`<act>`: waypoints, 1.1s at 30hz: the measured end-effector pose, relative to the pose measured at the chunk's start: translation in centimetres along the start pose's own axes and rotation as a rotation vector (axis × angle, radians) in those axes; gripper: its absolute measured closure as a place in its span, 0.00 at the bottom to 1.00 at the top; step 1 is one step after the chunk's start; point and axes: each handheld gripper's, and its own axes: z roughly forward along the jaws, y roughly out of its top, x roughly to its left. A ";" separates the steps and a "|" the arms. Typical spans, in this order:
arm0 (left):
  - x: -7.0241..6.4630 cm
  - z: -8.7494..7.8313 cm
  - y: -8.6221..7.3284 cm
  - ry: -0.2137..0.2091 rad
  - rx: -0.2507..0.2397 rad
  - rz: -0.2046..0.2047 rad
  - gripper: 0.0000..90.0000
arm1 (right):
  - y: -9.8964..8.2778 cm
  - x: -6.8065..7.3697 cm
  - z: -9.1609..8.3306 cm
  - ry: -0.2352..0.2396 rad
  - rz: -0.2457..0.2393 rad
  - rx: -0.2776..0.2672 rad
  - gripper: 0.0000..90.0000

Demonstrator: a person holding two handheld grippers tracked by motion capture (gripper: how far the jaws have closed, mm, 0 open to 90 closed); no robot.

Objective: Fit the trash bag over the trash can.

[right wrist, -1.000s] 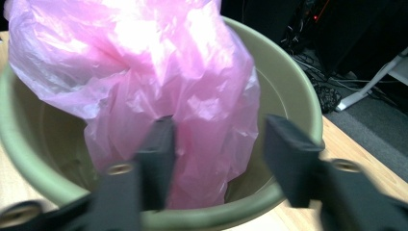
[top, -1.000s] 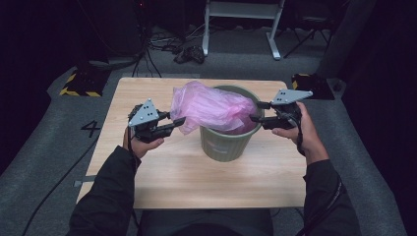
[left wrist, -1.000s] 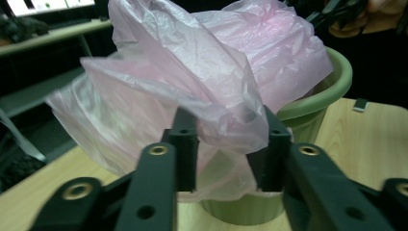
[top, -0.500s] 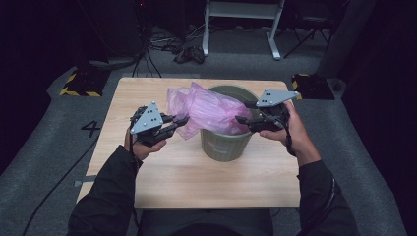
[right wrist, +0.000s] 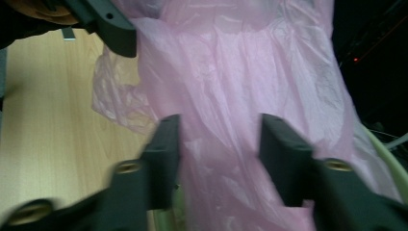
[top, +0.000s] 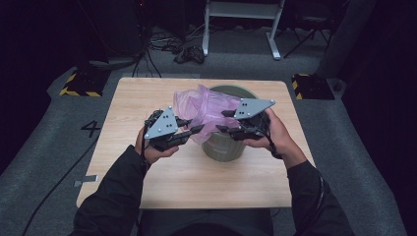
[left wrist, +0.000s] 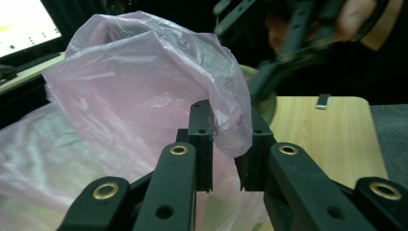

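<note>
A thin pink plastic bag (top: 201, 105) spills out of a green bin (top: 223, 147) on the wooden table (top: 147, 98). My left gripper (top: 195, 124) is at the bag's left side. In the left gripper view its jaws (left wrist: 226, 139) stand a narrow gap apart, have just been opening, and have a hanging fold of the bag (left wrist: 134, 86) between them. My right gripper (top: 221, 121) faces it over the bin's near rim. Its jaws (right wrist: 219, 139) have just been closing and are still wide apart, with the bag (right wrist: 231, 72) stretched between them and not pinched.
The two grippers almost meet above the bin's front left. Bare tabletop (right wrist: 48, 120) lies to the left and in front of the bin. On the floor behind are cables (top: 189, 51), a white stand (top: 241, 29) and striped blocks (top: 78, 86).
Both hands have moved inward toward each other over the bin. The bag has bunched up between them and sunk lower. The right jaws have narrowed.
</note>
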 end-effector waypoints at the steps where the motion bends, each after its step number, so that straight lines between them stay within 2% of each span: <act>1: -0.1 0.0 0.1 -0.005 0.000 0.002 0.85 | 0.0 0.1 0.1 0.006 -0.003 0.000 0.81; 3: -0.3 -0.1 0.1 0.000 0.001 0.010 0.79 | -0.1 0.2 0.1 0.008 -0.007 -0.002 0.92; 5: -0.4 -0.4 0.0 0.006 -0.006 0.001 0.73 | -0.4 0.2 0.0 0.005 -0.006 -0.008 0.97; 6: -0.4 -0.5 -0.1 0.022 -0.010 0.003 0.69 | -0.5 0.2 -0.2 0.001 -0.005 -0.011 0.98; 8: -0.3 -1.0 -0.4 0.057 -0.025 -0.028 0.59 | -0.9 0.0 -0.7 -0.003 0.008 -0.025 0.99; 11: -0.1 -1.7 -0.9 0.074 -0.032 -0.055 0.48 | -1.6 -0.3 -1.8 -0.014 0.032 -0.049 0.99; 12: -0.1 -1.9 -1.1 0.068 -0.031 -0.067 0.44 | -1.8 -0.4 -2.1 -0.015 0.037 -0.056 0.99; 13: -0.2 -2.1 -1.2 0.060 -0.025 -0.069 0.41 | -2.0 -0.5 -2.4 -0.017 0.042 -0.060 0.99; 15: -0.4 -2.2 -1.5 0.072 -0.006 -0.069 0.37 | -2.4 -0.6 -2.8 -0.023 0.053 -0.063 0.99; 17: -0.6 -2.2 -1.9 0.060 0.006 -0.064 0.36 | -2.7 -0.6 -3.1 -0.018 0.049 -0.059 0.99; 19: -0.6 -2.1 -2.3 0.068 0.016 -0.070 0.37 | -3.0 -0.7 -3.2 -0.022 0.056 -0.053 0.97; 21: -0.5 -2.1 -2.6 0.095 0.023 -0.078 0.37 | -3.2 -0.9 -3.2 -0.022 0.063 -0.054 0.95; 24: 0.2 -2.6 -2.7 0.108 -0.014 -0.103 0.34 | -3.6 -1.1 -3.4 -0.014 0.062 -0.051 0.95; 27: 1.1 -3.0 -2.6 0.162 -0.022 -0.113 0.31 | -3.8 -1.1 -3.6 -0.003 0.057 -0.044 0.95; 30: 2.3 -2.9 -2.8 0.156 -0.021 -0.141 0.31 | -4.0 -1.3 -3.8 -0.008 0.065 -0.044 0.93; 32: 2.6 -2.7 -2.9 0.147 -0.020 -0.143 0.30 | -4.1 -1.3 -3.9 -0.005 0.066 -0.044 0.91; 33: 3.1 -2.1 -2.9 0.130 -0.009 -0.158 0.30 | -4.2 -1.2 -4.0 -0.007 0.064 -0.050 0.84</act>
